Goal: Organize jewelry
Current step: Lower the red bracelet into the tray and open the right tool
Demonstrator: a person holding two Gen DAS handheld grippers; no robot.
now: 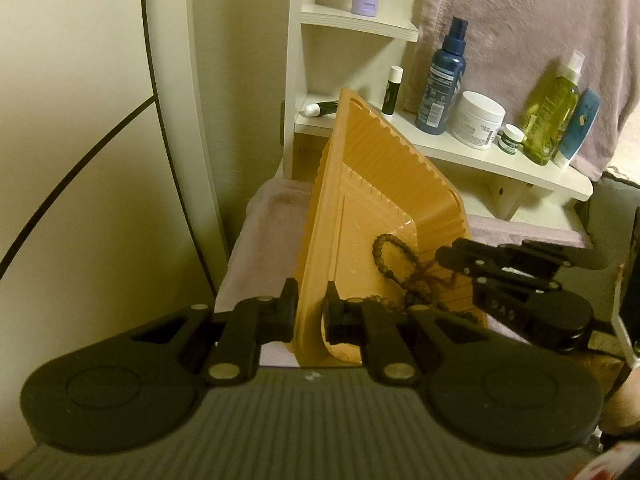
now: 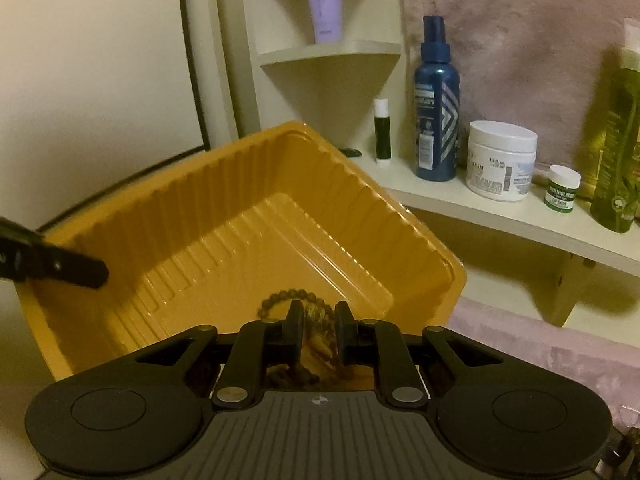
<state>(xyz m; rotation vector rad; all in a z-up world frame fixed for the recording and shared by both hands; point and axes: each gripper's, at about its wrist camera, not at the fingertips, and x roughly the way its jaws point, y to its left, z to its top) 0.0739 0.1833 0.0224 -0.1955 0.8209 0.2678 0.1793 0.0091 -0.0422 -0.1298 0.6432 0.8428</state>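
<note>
An orange ribbed plastic tray (image 1: 372, 184) is tilted up on its side; my left gripper (image 1: 310, 316) is shut on its near rim. A brown bead bracelet (image 1: 394, 258) with a tassel lies inside the tray. My right gripper (image 1: 444, 258) reaches into the tray from the right, at the tassel. In the right wrist view the tray (image 2: 224, 224) fills the middle, and my right gripper (image 2: 318, 330) stands with its fingers either side of the beads (image 2: 288, 294), a narrow gap between them. The left gripper's finger (image 2: 80, 270) shows on the tray's left rim.
A white shelf (image 1: 460, 148) behind holds a blue spray bottle (image 1: 440, 80), a white cream jar (image 1: 478, 120), a small green jar (image 1: 512, 138), a yellow-green bottle (image 1: 550, 116) and a lip balm stick (image 1: 392, 90). Pink fleece covers the surface (image 1: 268, 232). A wall stands left.
</note>
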